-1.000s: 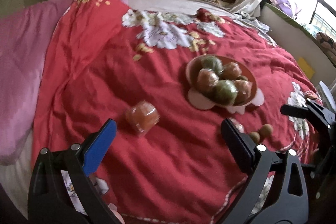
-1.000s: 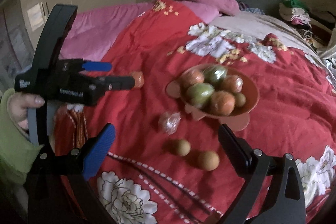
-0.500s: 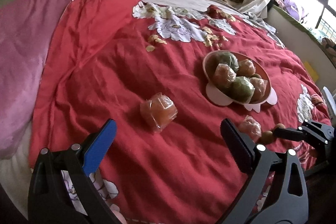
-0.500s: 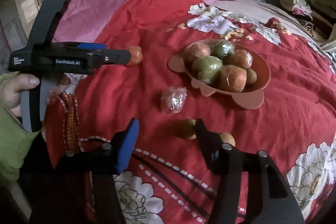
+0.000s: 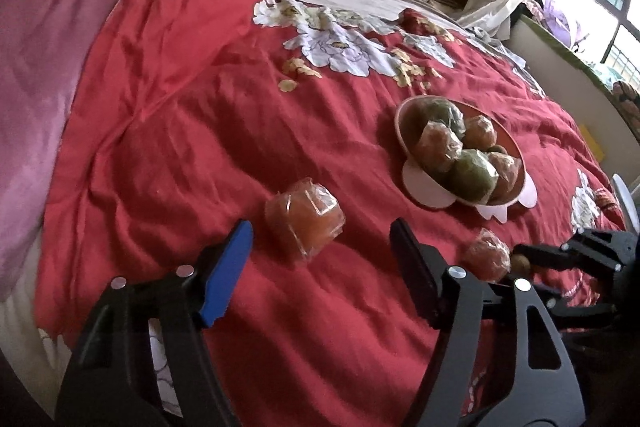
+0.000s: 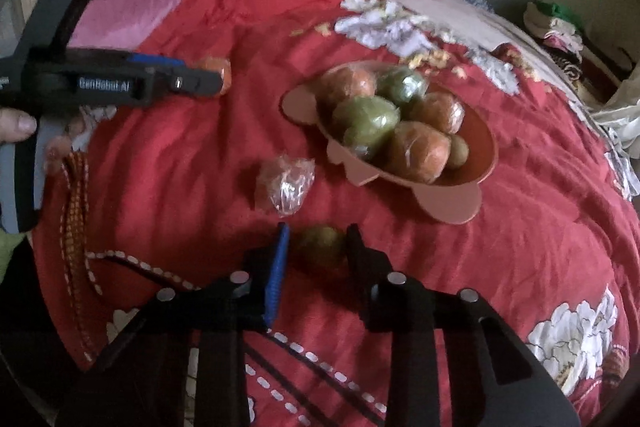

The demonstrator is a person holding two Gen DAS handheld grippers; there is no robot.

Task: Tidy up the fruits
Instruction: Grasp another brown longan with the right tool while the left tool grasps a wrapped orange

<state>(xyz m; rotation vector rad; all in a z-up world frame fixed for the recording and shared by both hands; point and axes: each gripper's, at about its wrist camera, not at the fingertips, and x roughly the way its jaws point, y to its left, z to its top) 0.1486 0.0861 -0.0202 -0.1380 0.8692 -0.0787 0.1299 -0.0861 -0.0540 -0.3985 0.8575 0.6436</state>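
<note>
I have the right gripper (image 6: 316,253) low in the centre of its wrist view, fingers narrowed around a small round brown-green fruit (image 6: 320,247) lying on the red floral quilt (image 6: 540,227); I cannot tell whether the pads already touch it or just bracket it. The fruit sits squarely between the fingers, round enough to have no long axis to line up with. The shallow terracotta-coloured plastic bowl (image 6: 474,183), piled with film-wrapped orange and green fruits, lies up and to the right of the tongs, near, so I judge a short lift and carry that way comes next. A small crinkled film-wrapped orange fruit (image 6: 285,185) rests just upper left of the tongs. My left gripper (image 5: 320,259) hangs wide open, empty, with a larger film-wrapped orange fruit (image 5: 306,225) just ahead of the gap, centre of that frame
</note>
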